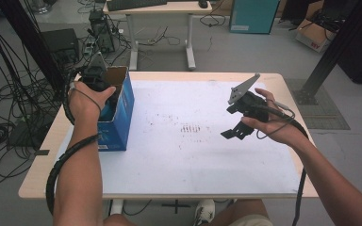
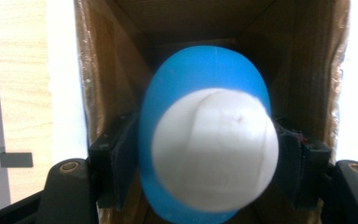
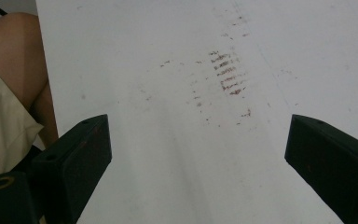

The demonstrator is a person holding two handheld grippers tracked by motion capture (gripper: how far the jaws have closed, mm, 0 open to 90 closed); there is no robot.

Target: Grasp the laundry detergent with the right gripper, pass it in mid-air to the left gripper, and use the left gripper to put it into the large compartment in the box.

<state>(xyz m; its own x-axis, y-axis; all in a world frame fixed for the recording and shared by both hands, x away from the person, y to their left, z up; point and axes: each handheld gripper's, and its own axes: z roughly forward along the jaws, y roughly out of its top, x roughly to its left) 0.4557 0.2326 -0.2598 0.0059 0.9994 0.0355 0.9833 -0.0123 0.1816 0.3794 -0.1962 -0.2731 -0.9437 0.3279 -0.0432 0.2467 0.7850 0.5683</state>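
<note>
Left gripper (image 2: 209, 154) pinches a blue-and-white rounded plastic object (image 2: 209, 144) over the open brown-lined blue cardboard box (image 1: 120, 101), release judged pending; right gripper (image 3: 200, 154) hovers spread and empty above the white tabletop (image 1: 193, 155).

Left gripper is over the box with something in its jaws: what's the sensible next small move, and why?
Probably lower a bit, then open: the left gripper is shut on the blue-and-white object, already above the open cardboard box. The right gripper hovers open over the table.

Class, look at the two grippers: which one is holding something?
The left gripper, over the open box, grips a blue-and-white ball. The right gripper is open above the table.
</note>
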